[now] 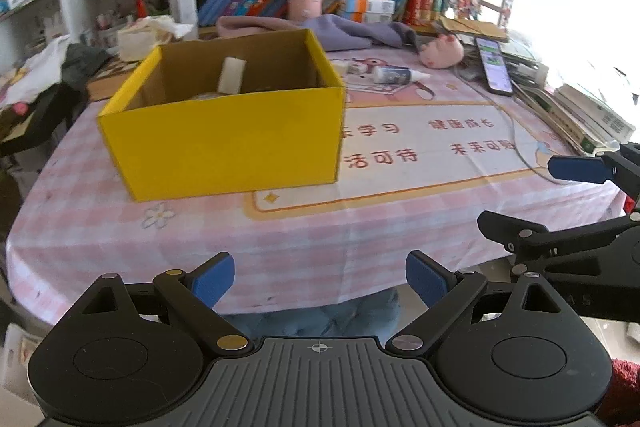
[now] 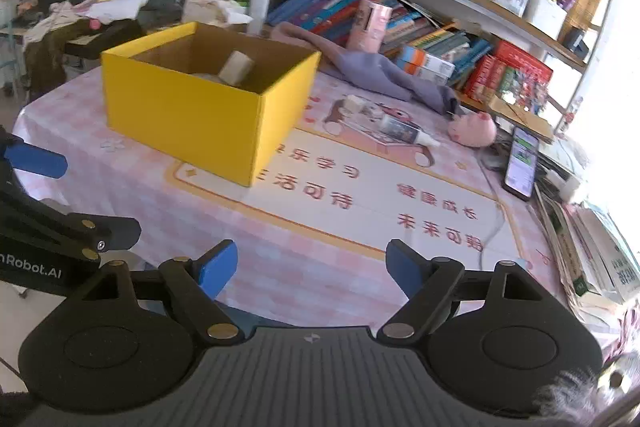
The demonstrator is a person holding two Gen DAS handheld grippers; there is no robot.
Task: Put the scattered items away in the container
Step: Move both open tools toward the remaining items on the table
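A yellow cardboard box point(image 1: 224, 139) stands open on the pink checked tablecloth point(image 1: 120, 223); it also shows in the right wrist view point(image 2: 180, 119). A pale block point(image 1: 231, 75) and other items lie inside it. A white glue bottle point(image 1: 396, 75) and a small white item point(image 1: 358, 68) lie behind the box to its right; the bottle shows in the right wrist view point(image 2: 404, 131). My left gripper point(image 1: 320, 277) is open and empty, near the table's front edge. My right gripper point(image 2: 310, 269) is open and empty over the front of the table.
A pink plush pig point(image 2: 474, 133), a phone point(image 2: 520, 163) with a cable, stacked books point(image 2: 592, 259) on the right, a purple cloth point(image 2: 372, 71), a pink cylinder point(image 2: 370, 25) and bookshelves behind. Clothes pile point(image 2: 80, 19) at far left.
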